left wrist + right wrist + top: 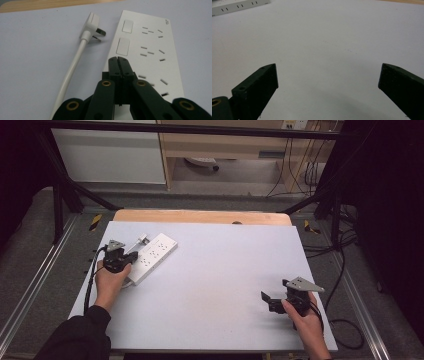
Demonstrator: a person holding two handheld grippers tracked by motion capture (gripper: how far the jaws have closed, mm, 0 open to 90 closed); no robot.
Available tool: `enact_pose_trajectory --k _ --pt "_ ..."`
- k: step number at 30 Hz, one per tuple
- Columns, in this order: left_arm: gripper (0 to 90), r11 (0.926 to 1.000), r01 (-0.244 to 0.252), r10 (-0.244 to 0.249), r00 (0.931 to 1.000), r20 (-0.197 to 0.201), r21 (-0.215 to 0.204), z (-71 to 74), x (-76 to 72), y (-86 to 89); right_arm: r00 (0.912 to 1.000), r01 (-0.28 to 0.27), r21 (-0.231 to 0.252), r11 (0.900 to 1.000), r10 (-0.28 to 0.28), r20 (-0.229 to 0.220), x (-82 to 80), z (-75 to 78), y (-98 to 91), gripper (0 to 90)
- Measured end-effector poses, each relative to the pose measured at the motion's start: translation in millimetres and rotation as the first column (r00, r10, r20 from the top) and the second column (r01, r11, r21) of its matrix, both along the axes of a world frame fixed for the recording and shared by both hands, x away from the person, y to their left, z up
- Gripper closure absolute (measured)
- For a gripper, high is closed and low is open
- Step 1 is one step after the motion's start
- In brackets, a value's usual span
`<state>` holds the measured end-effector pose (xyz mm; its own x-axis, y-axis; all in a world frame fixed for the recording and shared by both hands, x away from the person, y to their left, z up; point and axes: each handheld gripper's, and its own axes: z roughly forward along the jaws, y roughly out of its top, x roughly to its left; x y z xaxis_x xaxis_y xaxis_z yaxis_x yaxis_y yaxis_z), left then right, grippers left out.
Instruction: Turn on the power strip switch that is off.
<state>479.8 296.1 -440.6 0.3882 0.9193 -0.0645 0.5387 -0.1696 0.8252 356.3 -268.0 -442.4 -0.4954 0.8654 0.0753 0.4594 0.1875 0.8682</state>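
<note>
A white power strip (152, 256) lies at the left of the white table top, its switches and sockets facing up (147, 47). Its white plug (91, 25) rests on the table beside it, the cord (71, 70) running back toward me. My left gripper (131, 257) is shut with nothing between its jaws, and its tips (117, 60) hover over the strip's near end, just below a rocker switch (123, 46). My right gripper (266, 299) stands open above bare table at the front right, nothing between its fingers (265, 80).
The white table top (215, 270) has a wooden strip along its far edge (200, 216). A black frame and cables stand around the table. A corner of the power strip (239, 5) shows far off in the right gripper view.
</note>
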Motion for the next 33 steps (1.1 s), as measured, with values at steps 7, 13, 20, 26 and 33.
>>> enact_pose_trajectory --k 7,13,20,26,33 --pt "90.0 1.0000 0.005 -0.005 0.9999 0.015 0.001 1.8 0.3 -2.1 1.0000 0.000 0.000 1.0000 0.000 0.000 0.3 -0.3 -0.4 3.1" --pt "90.0 0.9999 0.012 -0.012 0.9998 0.014 -0.002 4.4 2.1 -4.8 1.0000 -0.001 0.000 1.0000 0.001 0.001 0.3 -0.3 -0.4 3.1" --pt "90.0 0.9998 0.020 -0.020 0.9995 0.023 -0.004 6.0 3.6 -8.1 1.0000 -0.001 0.000 1.0000 0.001 0.002 0.2 -0.2 -1.0 3.1" --pt "90.0 0.9997 0.021 -0.021 0.9993 0.031 -0.009 8.5 5.4 -10.6 1.0000 -0.001 0.000 1.0000 0.001 0.001 0.1 -0.2 -0.9 3.1" --pt "86.9 0.9995 0.025 -0.024 0.9988 0.042 -0.018 10.0 6.3 -13.4 1.0000 -0.001 0.001 1.0000 0.001 0.001 0.2 -0.3 -1.2 3.1"
